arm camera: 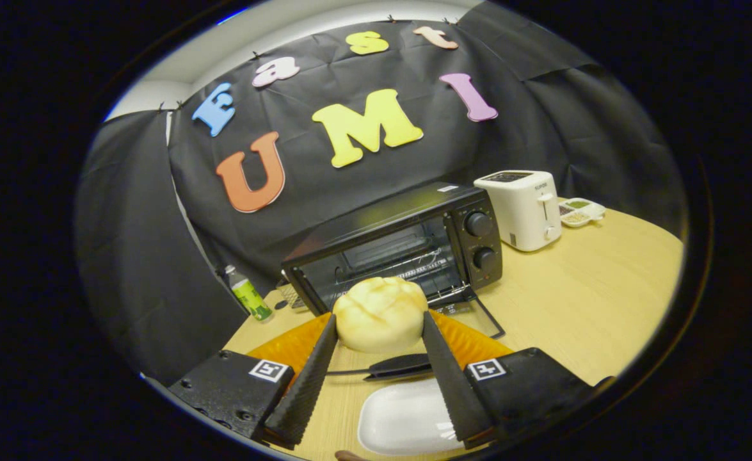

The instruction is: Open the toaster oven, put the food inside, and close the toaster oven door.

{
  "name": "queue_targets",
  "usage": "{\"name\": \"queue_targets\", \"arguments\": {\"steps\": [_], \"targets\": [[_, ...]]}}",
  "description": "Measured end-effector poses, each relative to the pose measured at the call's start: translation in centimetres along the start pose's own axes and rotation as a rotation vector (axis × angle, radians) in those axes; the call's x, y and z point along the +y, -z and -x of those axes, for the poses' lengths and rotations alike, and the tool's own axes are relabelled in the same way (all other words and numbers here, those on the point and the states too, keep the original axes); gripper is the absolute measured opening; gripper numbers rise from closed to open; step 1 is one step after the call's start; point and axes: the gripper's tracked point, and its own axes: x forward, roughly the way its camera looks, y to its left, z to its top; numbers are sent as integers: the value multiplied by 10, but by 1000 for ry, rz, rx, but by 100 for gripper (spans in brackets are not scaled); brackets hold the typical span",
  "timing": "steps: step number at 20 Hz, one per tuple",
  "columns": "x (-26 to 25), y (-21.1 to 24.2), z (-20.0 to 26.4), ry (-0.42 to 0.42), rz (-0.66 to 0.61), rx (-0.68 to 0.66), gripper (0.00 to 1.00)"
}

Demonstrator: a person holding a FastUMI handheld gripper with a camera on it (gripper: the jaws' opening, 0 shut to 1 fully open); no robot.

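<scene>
A pale round bun (pixel 379 307) sits between my two fingers, whose tips press on its left and right sides. My gripper (pixel 379 320) is shut on the bun, above an orange plate (pixel 286 349). Just beyond the bun stands the black toaster oven (pixel 382 221); its glass door (pixel 475 314) is folded down flat onto the table. The wire rack (pixel 401 256) shows inside the open cavity. Two knobs (pixel 480 240) are on the oven's right side.
A white toaster (pixel 524 208) stands right of the oven, with a small divided dish (pixel 580 211) behind it. A green bottle (pixel 248 294) is left of the oven. Near my fingers lie a white plate (pixel 401 419) and a dark utensil (pixel 392 368) on the wooden table (pixel 593 288).
</scene>
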Motion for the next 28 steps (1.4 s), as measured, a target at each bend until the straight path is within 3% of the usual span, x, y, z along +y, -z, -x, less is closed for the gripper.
{"name": "queue_targets", "arguments": {"steps": [8, 14, 18, 21, 24, 25, 28], "targets": [[-20, -9, -84, -3, -174, 23, 87], [-17, -22, -123, 10, -177, -28, 85], [-16, 9, -119, 52, -126, 92, 85], [-14, 41, -121, 56, -196, 210, 83], [-17, 24, -134, 58, -172, 132, 82], [-15, 15, -131, 48, -166, 100, 72], [-13, 1, -144, 43, -171, 66, 68]]}}
